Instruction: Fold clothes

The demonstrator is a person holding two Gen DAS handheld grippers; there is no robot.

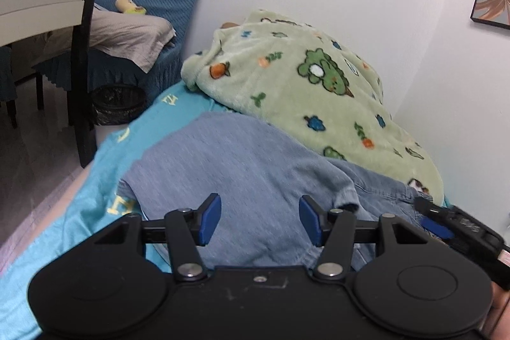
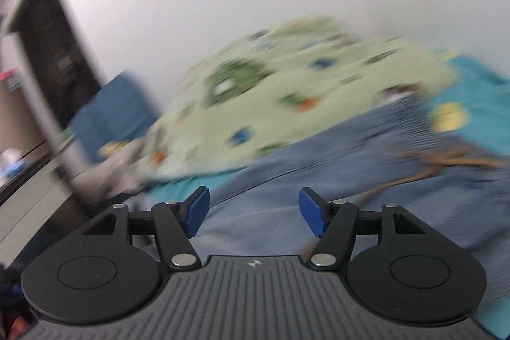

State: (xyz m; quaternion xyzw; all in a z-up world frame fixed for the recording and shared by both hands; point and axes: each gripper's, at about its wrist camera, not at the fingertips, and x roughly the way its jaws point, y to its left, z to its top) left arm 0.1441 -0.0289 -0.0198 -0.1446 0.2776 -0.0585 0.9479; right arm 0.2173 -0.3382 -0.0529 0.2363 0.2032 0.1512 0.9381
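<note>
Left gripper (image 1: 259,220) above a blue denim garment (image 1: 255,168) spread on a turquoise-sheeted bed (image 1: 105,168) — fingers (image 1: 210,220) parted, nothing between them, cloth just beneath. Right gripper (image 2: 254,214), in its blurred view, likewise stands apart and empty over the denim. A green printed blanket (image 1: 302,91) is heaped along the bed's wall edge.

Even, soft indoor light is seen in both views, with faint shadows. The left wrist view is rendered sharp, its edges bowed by the fisheye. The right wrist view is smeared throughout by motion blur.
</note>
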